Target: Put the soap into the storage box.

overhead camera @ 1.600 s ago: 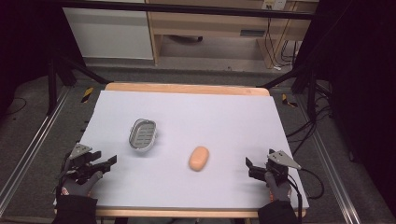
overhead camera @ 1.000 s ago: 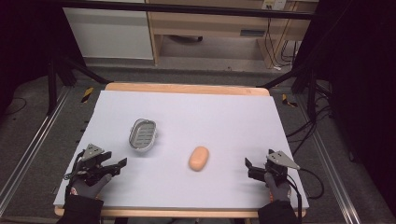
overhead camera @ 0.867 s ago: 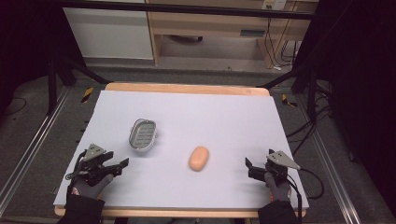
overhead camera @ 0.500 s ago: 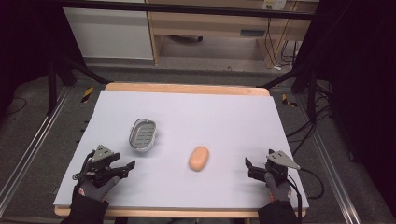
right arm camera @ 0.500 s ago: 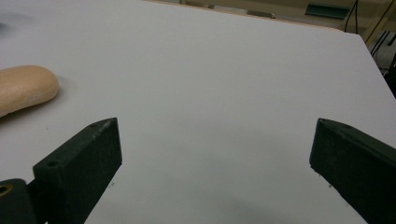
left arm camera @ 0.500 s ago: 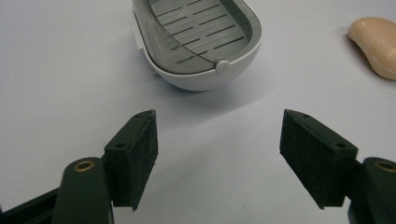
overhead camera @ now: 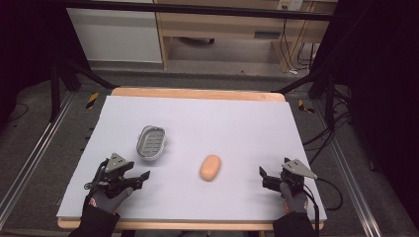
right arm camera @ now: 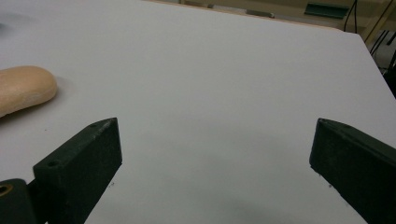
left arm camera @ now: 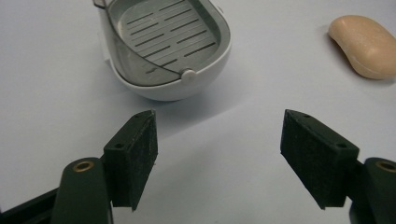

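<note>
Left gripper (overhead camera: 141, 176) sits near the table's 7 o'clock corner, pointing toward the soap dish (overhead camera: 150, 141). Jaws apart, nothing between them; they've just been opening a bit wider. In the left gripper view (left arm camera: 219, 158) both black pads are clear of everything, bare table sheet showing through the gap.

The soap dish is just ahead of my left jaws, at about 11 o'clock from them in the left gripper view (left arm camera: 163, 46). White oval shell, grey slotted insert, a clear hinged piece along its left rim. Near but not touching. It stands upright on the sheet, left of table centre.

The soap bar (overhead camera: 210, 167) lies flat, pale orange, a little below table centre, at roughly 4 o'clock from the dish and well apart from it. In the left gripper view it's at 1 o'clock (left arm camera: 364, 44), off to the side of the jaw line. In the right gripper view it's at 10 o'clock (right arm camera: 23, 88), cut off by the frame edge.

Right gripper (overhead camera: 264, 177) is near the 5 o'clock corner, aimed left toward the soap. Jaws wide apart, holding nothing; in the right gripper view (right arm camera: 215, 154) plain sheet between the pads. The soap is near it, not touching.

The white sheet (overhead camera: 237, 123) covers the wooden table (overhead camera: 197, 93); the wood edge shows at 12 o'clock.
</note>
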Action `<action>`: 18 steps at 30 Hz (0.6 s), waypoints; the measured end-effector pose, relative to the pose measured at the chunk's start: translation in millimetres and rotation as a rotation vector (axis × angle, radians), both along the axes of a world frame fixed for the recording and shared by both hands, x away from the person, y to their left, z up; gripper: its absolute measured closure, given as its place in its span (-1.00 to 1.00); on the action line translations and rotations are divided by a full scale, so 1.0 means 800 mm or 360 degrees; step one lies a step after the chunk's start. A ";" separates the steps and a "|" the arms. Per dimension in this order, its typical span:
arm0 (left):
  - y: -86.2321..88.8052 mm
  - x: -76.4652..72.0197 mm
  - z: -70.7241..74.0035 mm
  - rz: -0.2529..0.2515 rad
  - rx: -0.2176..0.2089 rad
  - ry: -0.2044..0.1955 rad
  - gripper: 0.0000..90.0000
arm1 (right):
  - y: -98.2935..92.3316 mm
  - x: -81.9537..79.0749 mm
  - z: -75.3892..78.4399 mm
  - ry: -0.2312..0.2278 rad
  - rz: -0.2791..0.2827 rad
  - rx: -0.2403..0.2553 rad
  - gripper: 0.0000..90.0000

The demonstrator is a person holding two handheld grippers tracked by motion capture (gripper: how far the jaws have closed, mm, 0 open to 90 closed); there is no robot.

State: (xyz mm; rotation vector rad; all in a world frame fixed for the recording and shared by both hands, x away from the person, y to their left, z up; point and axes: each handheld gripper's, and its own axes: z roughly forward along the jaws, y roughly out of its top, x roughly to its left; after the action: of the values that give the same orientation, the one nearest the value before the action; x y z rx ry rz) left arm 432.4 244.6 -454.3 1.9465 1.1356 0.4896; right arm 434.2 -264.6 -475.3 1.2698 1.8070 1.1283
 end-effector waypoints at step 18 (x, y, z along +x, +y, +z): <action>-0.022 -0.002 0.006 -0.0078 0.0030 -0.0021 -0.41 | 0.001 0.001 0.000 0.0002 -0.0009 -0.0003 -0.95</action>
State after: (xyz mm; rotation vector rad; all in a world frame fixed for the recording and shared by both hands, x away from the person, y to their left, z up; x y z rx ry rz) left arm 430.8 226.7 -449.7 1.9800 1.0757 0.4879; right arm 434.7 -263.8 -475.2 1.2737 1.8042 1.1225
